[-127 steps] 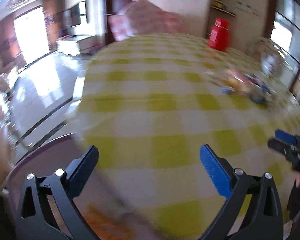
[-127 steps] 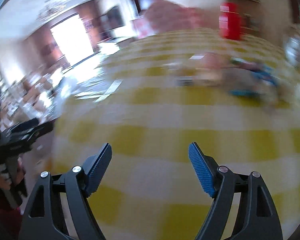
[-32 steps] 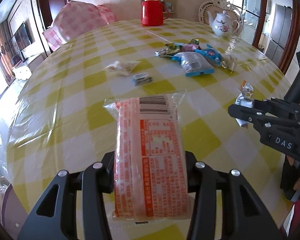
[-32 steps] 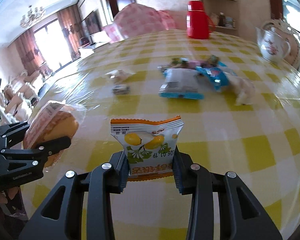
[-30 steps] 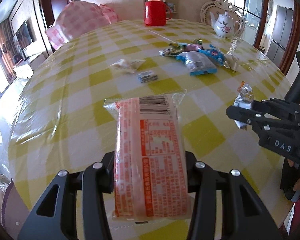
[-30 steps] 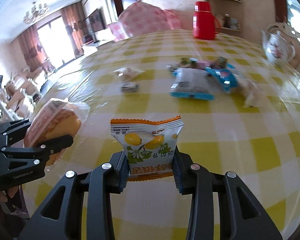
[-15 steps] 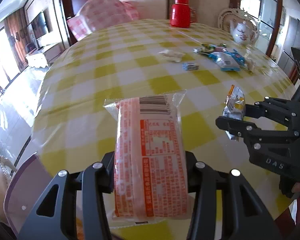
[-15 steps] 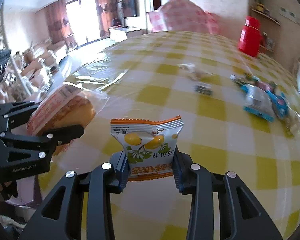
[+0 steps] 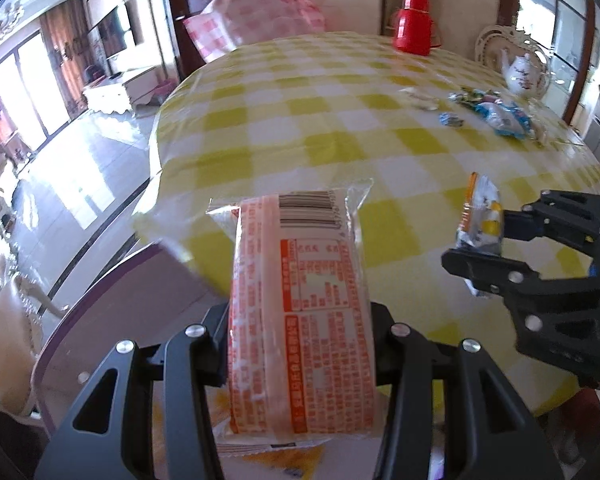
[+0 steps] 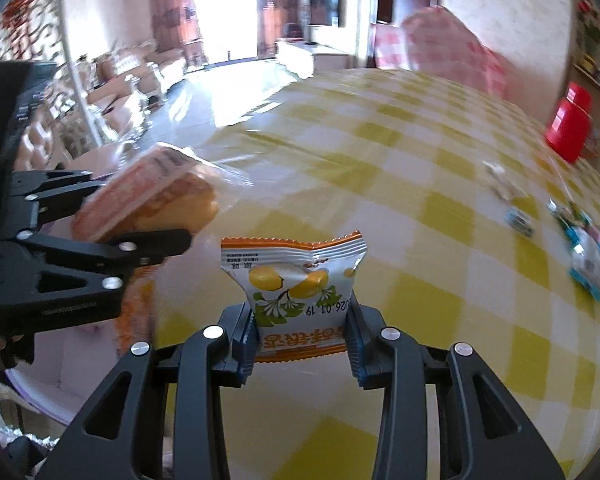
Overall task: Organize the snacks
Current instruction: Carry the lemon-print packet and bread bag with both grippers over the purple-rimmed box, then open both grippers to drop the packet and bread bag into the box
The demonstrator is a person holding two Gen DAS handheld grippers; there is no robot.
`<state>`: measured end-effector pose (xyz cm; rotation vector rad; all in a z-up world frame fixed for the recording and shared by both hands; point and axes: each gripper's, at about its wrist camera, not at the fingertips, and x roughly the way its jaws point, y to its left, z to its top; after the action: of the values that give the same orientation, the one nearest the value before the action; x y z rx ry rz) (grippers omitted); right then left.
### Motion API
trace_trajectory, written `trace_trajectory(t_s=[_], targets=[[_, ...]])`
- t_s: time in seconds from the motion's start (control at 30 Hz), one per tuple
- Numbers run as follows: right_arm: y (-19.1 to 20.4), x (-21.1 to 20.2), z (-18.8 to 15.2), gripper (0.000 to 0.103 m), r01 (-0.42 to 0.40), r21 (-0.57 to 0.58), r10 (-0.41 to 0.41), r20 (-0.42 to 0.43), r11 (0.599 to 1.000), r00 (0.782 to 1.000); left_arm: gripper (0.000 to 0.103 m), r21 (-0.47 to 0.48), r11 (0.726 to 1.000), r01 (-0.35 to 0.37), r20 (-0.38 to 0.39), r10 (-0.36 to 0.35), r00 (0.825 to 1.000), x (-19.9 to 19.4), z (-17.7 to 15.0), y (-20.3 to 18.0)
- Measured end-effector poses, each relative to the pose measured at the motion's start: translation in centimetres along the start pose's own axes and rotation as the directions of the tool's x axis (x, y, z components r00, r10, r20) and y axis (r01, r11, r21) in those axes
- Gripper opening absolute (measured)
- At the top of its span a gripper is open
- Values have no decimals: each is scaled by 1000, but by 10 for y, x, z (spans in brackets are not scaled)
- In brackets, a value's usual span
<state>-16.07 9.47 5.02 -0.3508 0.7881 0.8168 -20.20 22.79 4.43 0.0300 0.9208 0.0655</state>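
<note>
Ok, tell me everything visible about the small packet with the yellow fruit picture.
The packet is a small glossy white pouch with orange crimped ends, yellow fruit, green leaves and a printed date. It stands upright, lower half pinched between the right gripper's blue-padded fingers, held above the checked table. From the left wrist view it shows edge-on. It looks sealed, slightly creased.

A round table (image 9: 340, 128) under a yellow-and-white checked cloth carries a red thermos (image 9: 417, 25) at its far edge, a white teapot (image 9: 523, 73) at the far right edge, and a loose cluster of small snack packets (image 9: 500, 118) near the teapot.
</note>
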Motion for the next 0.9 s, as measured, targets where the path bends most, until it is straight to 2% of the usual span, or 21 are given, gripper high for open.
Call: trace_trajectory(t_s=[0.17,0.47,0.57,0.6,0.63,0.67,0.7,0.73,0.77,0.83,0.9], targets=[[46,1,6,37,-69,-84,69,-3,994,998,47,-66,997,-37,-18,36,999,-10,-19,40],[100,15,8,37,-154,-180,146,-59,972,988,47,-124,987,-101,-74,92,993,-13,-48,88],[119,19,4,37,-190,-210,177,-79,959,981,48,-136,982,-127,-101,114,988,-11,-56,99],[126,20,3,38,-231,-219,216,-87,948,972,49,-141,979,-151,-118,134,984,-9,-60,104],[131,20,0,39,-275,-226,259,-95,935,961,56,-140,975,-174,-132,155,979,-7,-62,107],[136,18,-2,43,-329,-234,312,-106,915,944,75,-143,965,-221,-146,200,969,-6,-63,112],[137,16,-5,58,-351,-238,335,-105,906,936,86,-163,951,-263,-138,242,960,-7,-63,118],[135,12,-6,67,-356,-244,345,-87,902,934,95,-189,937,-294,-122,275,954,-10,-62,122],[131,4,-7,76,-338,-248,337,-50,908,940,95,-218,925,-312,-109,295,949,-13,-59,126],[115,-7,-6,76,-298,-233,306,-2,926,952,95,-273,917,-292,-92,277,956,-18,-48,127],[82,-21,-4,76,-243,-167,255,52,956,966,96,-318,914,-250,-57,245,968,-24,-35,122]])
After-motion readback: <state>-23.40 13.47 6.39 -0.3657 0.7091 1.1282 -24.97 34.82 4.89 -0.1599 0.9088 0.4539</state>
